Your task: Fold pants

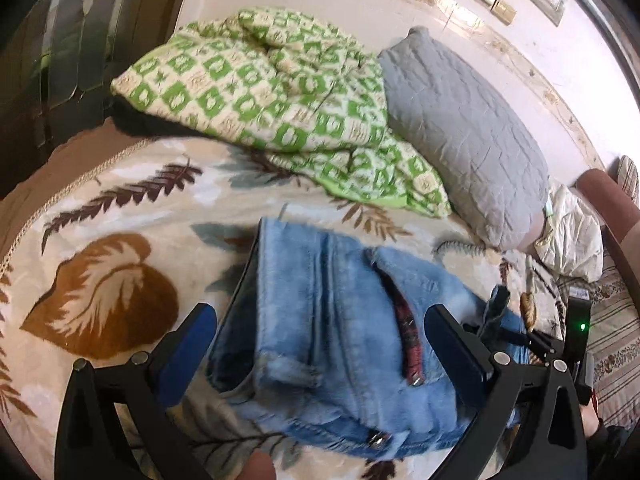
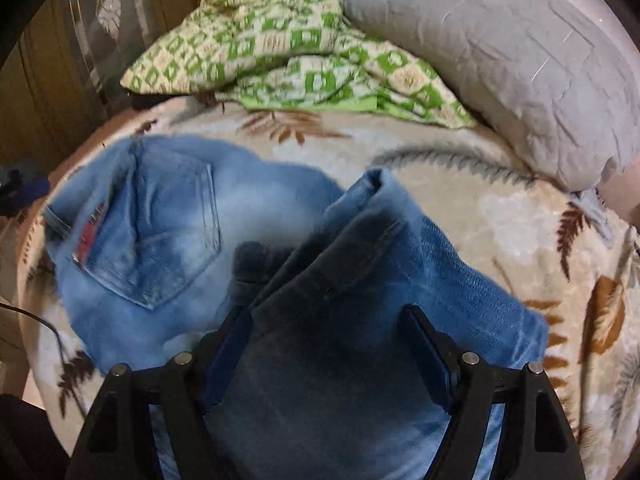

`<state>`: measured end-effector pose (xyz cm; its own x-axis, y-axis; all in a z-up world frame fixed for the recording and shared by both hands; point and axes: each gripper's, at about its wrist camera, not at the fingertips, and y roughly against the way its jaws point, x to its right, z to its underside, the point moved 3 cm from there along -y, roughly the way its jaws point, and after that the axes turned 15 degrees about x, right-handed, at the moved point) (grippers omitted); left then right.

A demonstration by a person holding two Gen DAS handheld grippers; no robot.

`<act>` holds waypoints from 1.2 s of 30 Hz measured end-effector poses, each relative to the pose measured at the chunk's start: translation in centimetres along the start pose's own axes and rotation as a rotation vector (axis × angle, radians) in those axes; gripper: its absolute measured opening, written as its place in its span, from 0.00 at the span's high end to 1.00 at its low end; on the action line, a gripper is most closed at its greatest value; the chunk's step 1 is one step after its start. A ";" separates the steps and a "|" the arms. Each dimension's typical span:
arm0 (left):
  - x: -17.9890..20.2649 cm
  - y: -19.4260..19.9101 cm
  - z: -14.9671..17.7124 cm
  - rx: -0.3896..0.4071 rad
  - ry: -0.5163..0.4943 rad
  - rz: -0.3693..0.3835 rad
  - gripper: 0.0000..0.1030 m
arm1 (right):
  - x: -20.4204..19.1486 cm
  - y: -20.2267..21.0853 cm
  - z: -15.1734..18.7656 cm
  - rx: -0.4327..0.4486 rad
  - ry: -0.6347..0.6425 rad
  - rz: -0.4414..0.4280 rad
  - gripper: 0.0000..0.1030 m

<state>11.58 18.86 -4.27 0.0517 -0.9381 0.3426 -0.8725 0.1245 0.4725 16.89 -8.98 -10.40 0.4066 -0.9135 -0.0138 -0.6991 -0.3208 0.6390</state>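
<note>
Left-wrist view: the left gripper stands with its jaws wide apart over the waist end of the faded light-blue denim pants, pressing on nothing; the cloth lies just below and ahead of the fingers on the cream leaf-patterned fleece blanket, already doubled into a thick stack whose long axis runs away from the camera toward the green-and-cream checked quilt and, right of it, the grey quilted pillow. Right-wrist view: the back-pocket panel lies to the left, while a darker folded leg section fills the gap of the right gripper, whose jaws are also spread; whether they pinch the cloth cannot be told. Judged from this, the right gripper is the nearer to a fold edge.
</note>
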 end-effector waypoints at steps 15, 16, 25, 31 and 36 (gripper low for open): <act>-3.4 0.2 4.8 -0.162 0.276 -0.005 0.00 | -1.3 7.8 -2.4 0.206 -0.071 -0.056 0.22; -3.6 0.0 5.0 -0.167 0.296 -0.015 0.00 | -1.4 8.2 -2.4 0.215 -0.072 -0.062 0.22; -5.1 -1.5 5.4 -0.123 0.531 0.003 0.00 | -1.1 10.8 -2.2 0.275 -0.124 -0.102 0.22; -4.9 -2.5 4.9 -0.106 0.562 0.018 0.00 | -0.5 10.5 -1.0 0.259 -0.148 -0.100 0.22; -4.6 -3.2 4.7 -0.100 0.525 -0.012 0.00 | -0.1 10.4 -0.6 0.261 -0.163 -0.103 0.22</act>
<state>11.89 21.26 -11.20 0.3200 -0.6550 0.6845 -0.8213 0.1684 0.5451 9.95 -12.06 -3.32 0.3983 -0.8941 -0.2046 -0.7949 -0.4478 0.4094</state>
